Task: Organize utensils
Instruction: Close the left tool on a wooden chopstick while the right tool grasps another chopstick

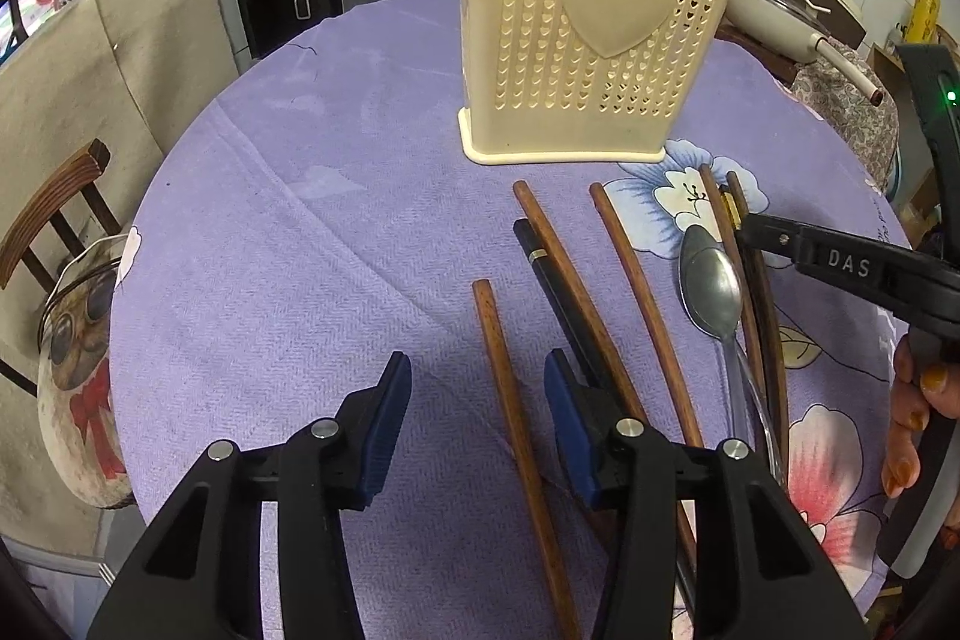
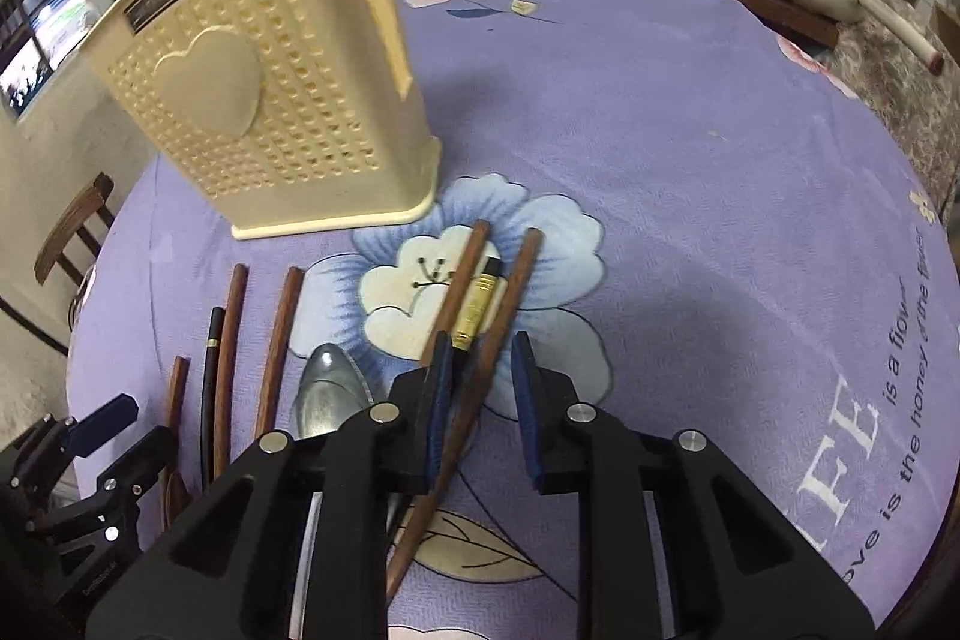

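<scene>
Your left gripper (image 1: pixel 474 436) hovers with its jaws open over the leftmost brown wooden chopstick (image 1: pixel 510 412) on the lilac flowered cloth of the bench (image 1: pixel 300 250), gripping nothing. Ahead stands the cream perforated plastic utensil holder with the heart (image 1: pixel 591 40); no handle shows above its rim, so by my reading little or nothing is stowed, and the black chopstick with a gold band (image 1: pixel 543 268), the other wooden chopsticks and the steel spoon (image 1: pixel 711 289) all remain loose beside its base. At the right, your right gripper (image 2: pixel 483 388) has its jaws apart, straddling the rightmost wooden chopstick (image 2: pixel 498 334), not yet closed on it.
</scene>
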